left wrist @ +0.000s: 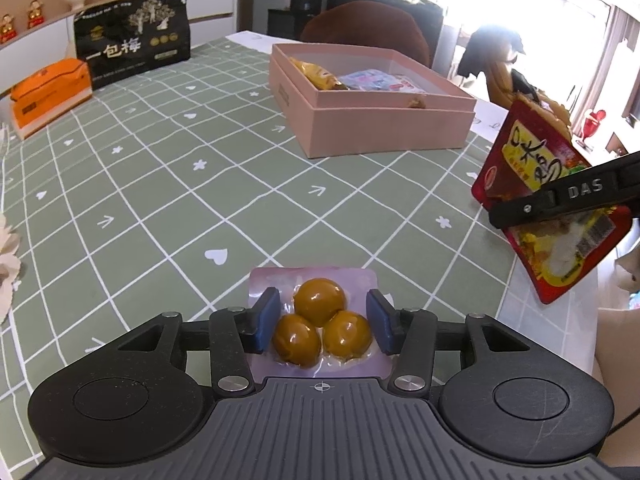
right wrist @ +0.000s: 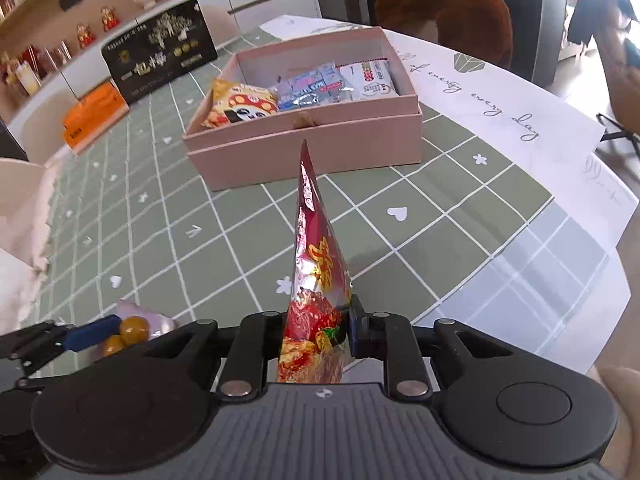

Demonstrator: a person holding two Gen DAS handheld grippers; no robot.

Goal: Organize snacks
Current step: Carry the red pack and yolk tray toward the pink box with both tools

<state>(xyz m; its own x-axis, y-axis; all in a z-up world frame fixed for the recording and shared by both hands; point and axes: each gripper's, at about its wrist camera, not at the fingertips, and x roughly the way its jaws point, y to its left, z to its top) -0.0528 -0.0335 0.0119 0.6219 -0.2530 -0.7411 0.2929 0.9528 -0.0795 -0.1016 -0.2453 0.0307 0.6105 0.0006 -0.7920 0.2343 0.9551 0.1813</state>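
The pink box [right wrist: 304,148] stands open on the green checked counter [left wrist: 160,184], and everything else can be placed from it. Inside it lie a yellow snack bag [right wrist: 240,106], a clear pack of blue-wrapped sweets [right wrist: 312,86] and a white packet [right wrist: 370,78]. On the near side of the box, well apart from it, a clear pack of three brown eggs [left wrist: 320,326] lies flat on the counter; the left claw [left wrist: 323,320] is set down around it, jaws partly open, one blue pad on each side of the eggs, and whether the pads press on the pack cannot be told. To the right of that pack, also short of the box, the right claw [right wrist: 316,332] is clamped tight on a red snack packet [right wrist: 314,280], held edge-on above the counter with its tip pointing toward the box. Beyond the box, to its left, stand a black bag [left wrist: 134,40] and an orange carton [left wrist: 48,96].
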